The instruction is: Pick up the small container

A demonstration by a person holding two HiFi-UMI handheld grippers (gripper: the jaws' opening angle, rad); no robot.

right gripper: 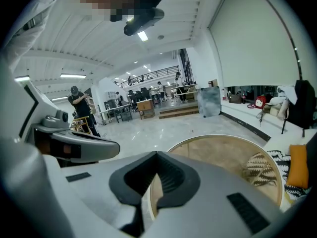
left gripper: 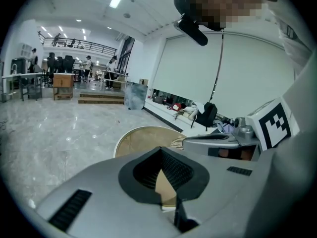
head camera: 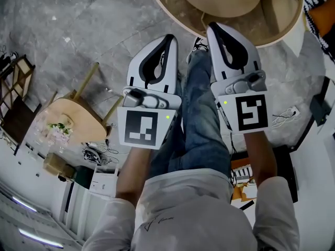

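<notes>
Now left claw (head camera: 167, 41) and right claw (head camera: 215, 30), both closed, empty, near round table (head camera: 272, 20).

Left claw (head camera: 168, 40), right claw (head camera: 215, 29): pale grey-white moulded shells, with black ribbed pads (left gripper: 173, 170) set in black-rimmed teardrop openings. Black slotted vents (left gripper: 70, 209) cut into shell tops. Marker cube (head camera: 141, 128) fitted at rear of each claw, with black square pattern printed on white. Small green light (head camera: 167, 116) lit beside pattern. Silver metal knob (head camera: 137, 94) mounted ahead of cube. Blue jeans (head camera: 201, 114) worn, also white long-sleeved top (head camera: 183, 213) and black-and-white sneaker (head camera: 198, 46).
</notes>
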